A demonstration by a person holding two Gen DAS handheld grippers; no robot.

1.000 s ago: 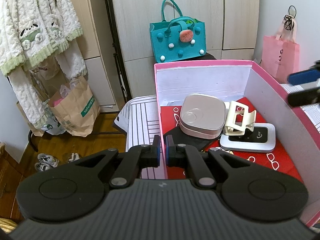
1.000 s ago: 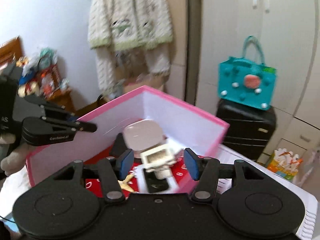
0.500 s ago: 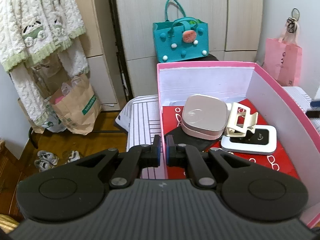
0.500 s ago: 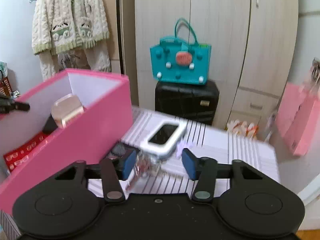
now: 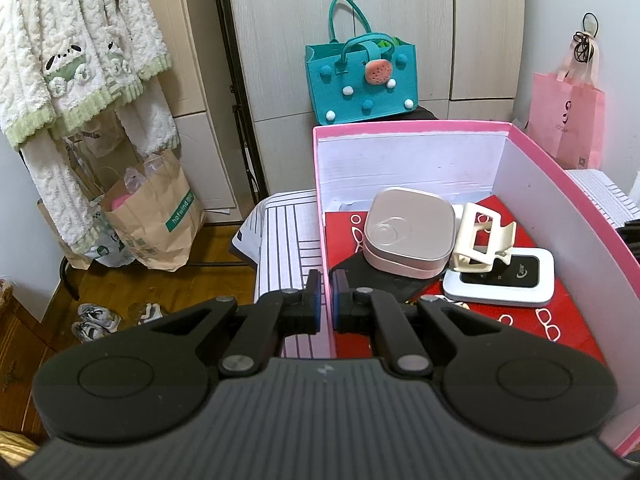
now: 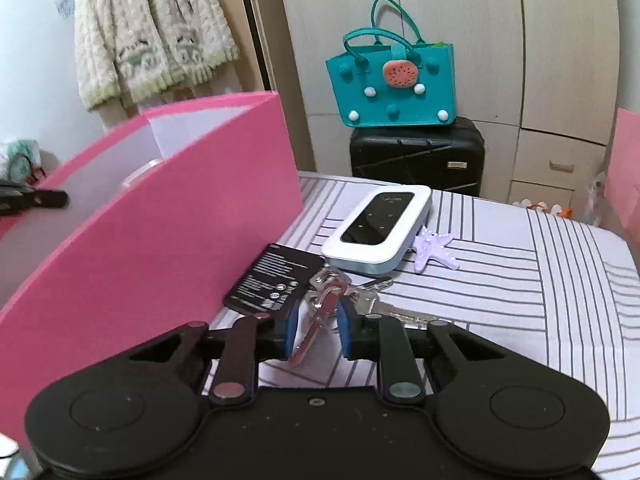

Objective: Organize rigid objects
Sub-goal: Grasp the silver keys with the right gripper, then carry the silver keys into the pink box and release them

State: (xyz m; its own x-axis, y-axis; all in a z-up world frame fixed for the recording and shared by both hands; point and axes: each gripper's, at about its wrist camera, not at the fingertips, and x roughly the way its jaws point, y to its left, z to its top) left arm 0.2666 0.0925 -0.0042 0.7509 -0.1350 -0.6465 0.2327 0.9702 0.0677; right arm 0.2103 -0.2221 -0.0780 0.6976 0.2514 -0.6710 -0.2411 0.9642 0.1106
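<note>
The bunch of keys [image 6: 344, 296] lies on the striped bench [image 6: 500, 280] just outside the pink box [image 6: 160, 216], its red tag running lengthwise between the right tongs [image 6: 316, 328], whose jaws are closing around it. The left tongs [image 5: 324, 306] are clenched on the box's near wall, so the right hand is the nearer one.

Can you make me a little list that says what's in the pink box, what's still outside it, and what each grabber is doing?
box: pink box, open top, red bottom with glasses print
inside box: silver square case, cream hair claw, white pocket router
outside box: second white router, purple starfish, black tag, key bunch, all on the striped cloth
left gripper: pinching the box's near wall
right gripper: jaws closing, key bunch between them
</note>
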